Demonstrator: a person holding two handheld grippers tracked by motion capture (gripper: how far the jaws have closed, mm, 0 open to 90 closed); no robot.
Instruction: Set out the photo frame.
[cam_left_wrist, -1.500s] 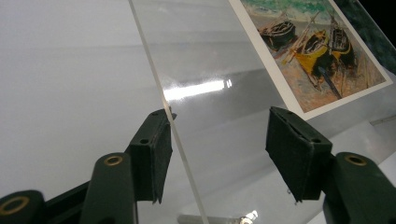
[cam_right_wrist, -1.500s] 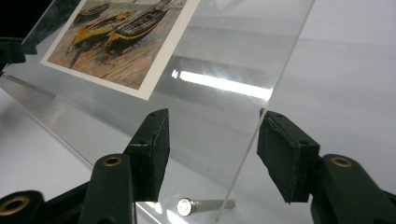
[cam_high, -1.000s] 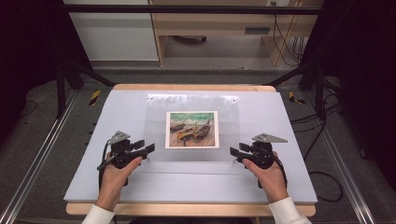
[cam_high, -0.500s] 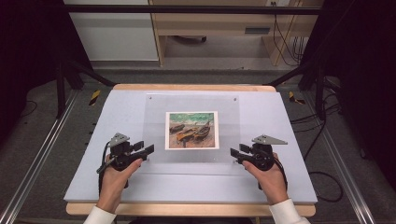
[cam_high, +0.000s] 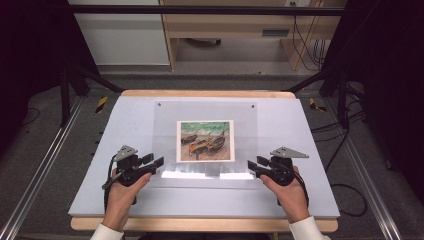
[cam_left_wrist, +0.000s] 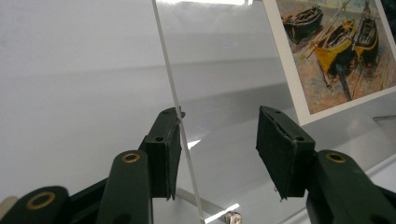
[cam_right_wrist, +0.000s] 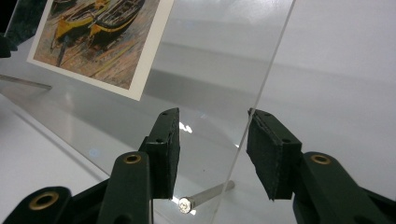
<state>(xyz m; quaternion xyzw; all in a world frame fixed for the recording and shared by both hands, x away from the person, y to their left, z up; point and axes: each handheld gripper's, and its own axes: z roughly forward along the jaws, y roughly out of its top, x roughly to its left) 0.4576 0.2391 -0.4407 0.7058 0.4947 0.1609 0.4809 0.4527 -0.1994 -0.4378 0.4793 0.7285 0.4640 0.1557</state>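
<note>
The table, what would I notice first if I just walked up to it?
The colourful picture of boats in the middle of the table catches the eye first, lying under a clear plastic sheet. Next come the two black grippers at the sheet's near corners: the left gripper and the right gripper each straddle an edge of it, jaws just closing but not yet pressing.

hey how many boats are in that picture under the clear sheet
3, as far as the print shows: a dark boat at upper left, a yellow one in the middle, a dark one at right. More may be too small to tell.
</note>
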